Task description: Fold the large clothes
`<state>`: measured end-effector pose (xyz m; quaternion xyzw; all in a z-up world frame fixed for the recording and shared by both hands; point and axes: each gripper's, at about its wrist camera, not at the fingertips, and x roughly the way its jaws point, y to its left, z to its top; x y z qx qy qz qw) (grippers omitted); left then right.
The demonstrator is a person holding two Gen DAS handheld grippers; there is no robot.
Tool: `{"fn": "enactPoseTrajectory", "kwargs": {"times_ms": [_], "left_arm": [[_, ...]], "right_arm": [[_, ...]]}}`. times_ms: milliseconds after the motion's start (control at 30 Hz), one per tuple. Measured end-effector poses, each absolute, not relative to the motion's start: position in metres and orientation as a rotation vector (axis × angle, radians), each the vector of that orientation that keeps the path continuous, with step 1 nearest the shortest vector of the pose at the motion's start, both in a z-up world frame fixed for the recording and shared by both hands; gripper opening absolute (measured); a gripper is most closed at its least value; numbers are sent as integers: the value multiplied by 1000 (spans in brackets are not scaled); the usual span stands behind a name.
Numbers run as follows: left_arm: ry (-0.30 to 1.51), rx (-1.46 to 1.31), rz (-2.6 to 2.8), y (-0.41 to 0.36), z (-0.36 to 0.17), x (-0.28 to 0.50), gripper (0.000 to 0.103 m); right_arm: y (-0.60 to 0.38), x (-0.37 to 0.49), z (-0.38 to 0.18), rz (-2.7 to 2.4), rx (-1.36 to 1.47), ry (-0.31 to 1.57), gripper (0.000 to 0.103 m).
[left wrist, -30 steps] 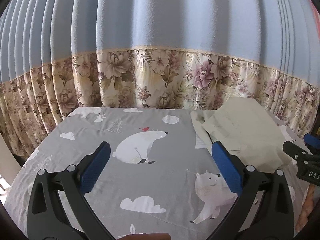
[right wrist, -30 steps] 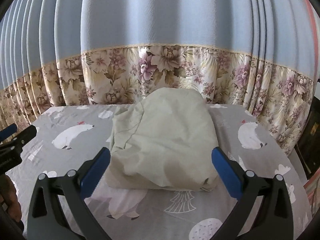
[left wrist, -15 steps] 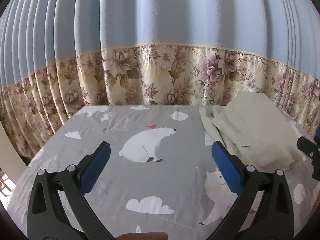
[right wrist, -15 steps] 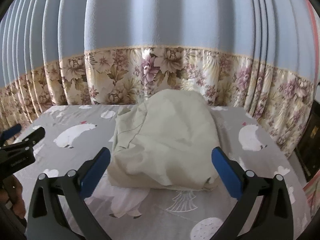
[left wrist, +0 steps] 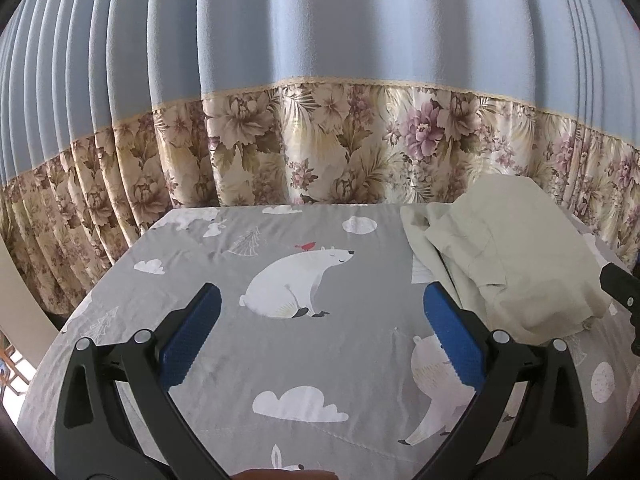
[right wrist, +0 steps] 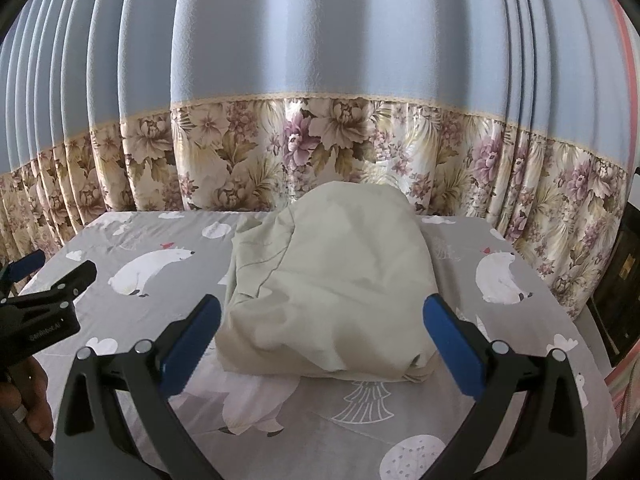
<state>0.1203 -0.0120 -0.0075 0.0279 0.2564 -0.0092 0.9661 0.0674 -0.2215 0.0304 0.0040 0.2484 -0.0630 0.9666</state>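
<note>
Garment (right wrist: pixel 328 288) bunched on bear-print sheet (right wrist: pixel 500 392), right of centre. Right claw (right wrist: pixel 320 334) agape before it, empty; left claw (left wrist: pixel 320 332) agape over bare sheet. Hem probably tucked under. Spread flat before folding.

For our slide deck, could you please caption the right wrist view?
Open right gripper faces a folded cream garment on the bear-print sheet.
</note>
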Motion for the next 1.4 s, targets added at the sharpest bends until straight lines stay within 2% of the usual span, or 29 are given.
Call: {"fn": "enactPoseTrajectory", "kwargs": {"times_ms": [1400], "left_arm": [[518, 30, -18, -10, -3, 114, 100]], "right_arm": [[-218, 73, 26, -150, -29, 519, 101]]}}
